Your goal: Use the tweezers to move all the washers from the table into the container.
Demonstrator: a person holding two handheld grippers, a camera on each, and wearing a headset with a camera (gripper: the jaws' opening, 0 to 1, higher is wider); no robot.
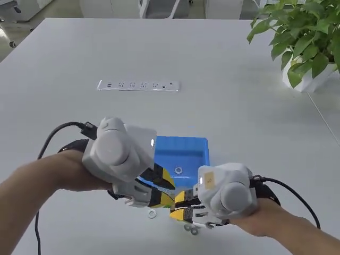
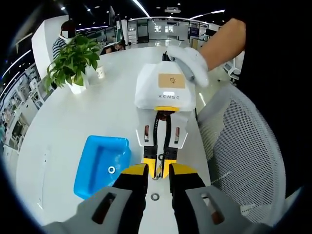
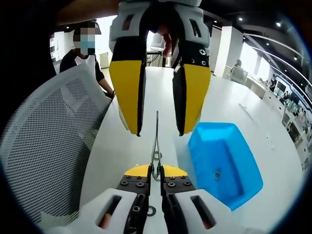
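Observation:
My right gripper [image 3: 156,171] is shut on thin metal tweezers [image 3: 156,139] that point straight ahead. Facing it, my left gripper [image 3: 158,92] stands open, its yellow jaws on either side of the tweezers' far end. In the head view the left gripper [image 1: 166,190] and right gripper [image 1: 178,206] meet nose to nose just in front of the blue container [image 1: 195,146]. One washer [image 1: 178,170] lies inside the container. Loose washers [image 1: 152,213] lie on the table under the grippers, and more washers [image 1: 190,228] sit nearer me. In the left gripper view a washer [image 2: 155,197] lies on the table between my left gripper's [image 2: 159,174] jaws.
A white power strip [image 1: 138,85] lies farther back on the grey table. A potted plant [image 1: 305,42] stands at the far right. A white mesh chair [image 2: 243,146] sits by the table's near edge. Black cables trail from both grippers.

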